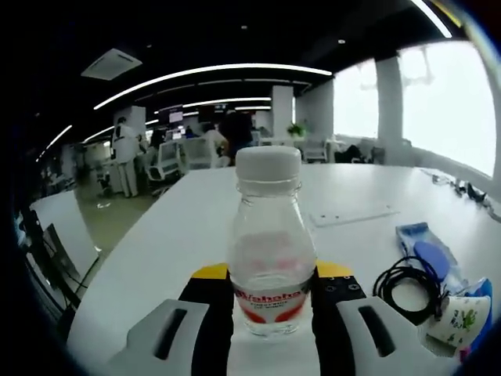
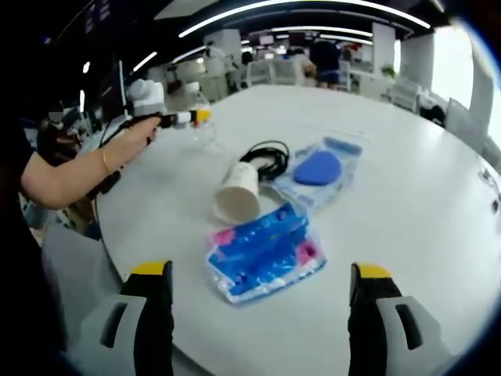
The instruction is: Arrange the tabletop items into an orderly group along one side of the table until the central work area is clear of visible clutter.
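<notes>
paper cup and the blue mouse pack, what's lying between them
In the right gripper view a coiled black cable lies between the tipped paper cup and the blue mouse pack.

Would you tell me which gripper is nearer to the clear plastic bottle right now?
Left. The left gripper has the bottle between its jaws at the table's edge. The right gripper hovers open well away, over the blue packet.

In the left gripper view the paper cup and the blue pouch are cut off by the round edge at right, and the black cable runs partly behind the cup. The bottle label print is too blurred to read. In the right gripper view the bottle in the left tool is barely discernible.
</notes>
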{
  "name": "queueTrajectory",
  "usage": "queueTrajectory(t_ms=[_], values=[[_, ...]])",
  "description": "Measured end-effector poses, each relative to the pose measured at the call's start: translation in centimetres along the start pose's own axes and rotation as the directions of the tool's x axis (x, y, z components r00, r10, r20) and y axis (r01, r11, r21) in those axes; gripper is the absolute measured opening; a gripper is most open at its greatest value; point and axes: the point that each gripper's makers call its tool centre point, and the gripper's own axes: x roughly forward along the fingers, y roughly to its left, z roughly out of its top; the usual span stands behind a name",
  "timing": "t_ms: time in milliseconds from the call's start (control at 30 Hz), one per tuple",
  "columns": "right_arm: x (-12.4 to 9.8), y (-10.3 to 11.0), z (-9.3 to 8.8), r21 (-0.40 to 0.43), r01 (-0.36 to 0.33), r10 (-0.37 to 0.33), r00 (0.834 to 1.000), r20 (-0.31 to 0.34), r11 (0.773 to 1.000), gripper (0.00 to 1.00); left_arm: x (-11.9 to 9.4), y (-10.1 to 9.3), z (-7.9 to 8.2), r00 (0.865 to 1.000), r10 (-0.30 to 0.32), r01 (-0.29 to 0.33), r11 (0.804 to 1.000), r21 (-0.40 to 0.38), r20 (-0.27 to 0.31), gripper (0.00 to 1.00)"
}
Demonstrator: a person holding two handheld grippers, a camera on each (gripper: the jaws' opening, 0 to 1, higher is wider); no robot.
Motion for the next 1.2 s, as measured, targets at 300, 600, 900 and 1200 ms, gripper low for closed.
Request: queueTrajectory(t_ms=[300, 600, 900, 1200], values=[[0.16, -0.09, -0.04, 0.003, -0.002, 0.002, 1.000, -0.003, 1.000, 0.91, 0.07, 0.22, -0.32, 1.000, 0.011, -0.011, 1.000, 0.008, 0.003, 0.36], [0.31, 0.19, -0.19, 0.003, -0.008, 0.008, 1.000, -0.008, 1.000, 0.91, 0.17, 0.34, -0.25, 0.999, 0.050, -0.050, 0.999, -0.002, 0.012, 0.37], [0.12, -0.04, -0.18, 0.009, 0.003, -0.003, 1.000, 0.000, 1.000, 0.91, 0.07, 0.46, -0.45, 0.999, 0.051, -0.051, 0.999, -0.014, -0.015, 0.40], [-0.05, -0.20, -0.08, 0.016, 0.012, -0.012, 1.000, 0.012, 1.000, 0.91, -0.19, 0.29, -0.07, 1.000, 0.031, -0.031, 1.000, -0.008, 0.004, 0.62]])
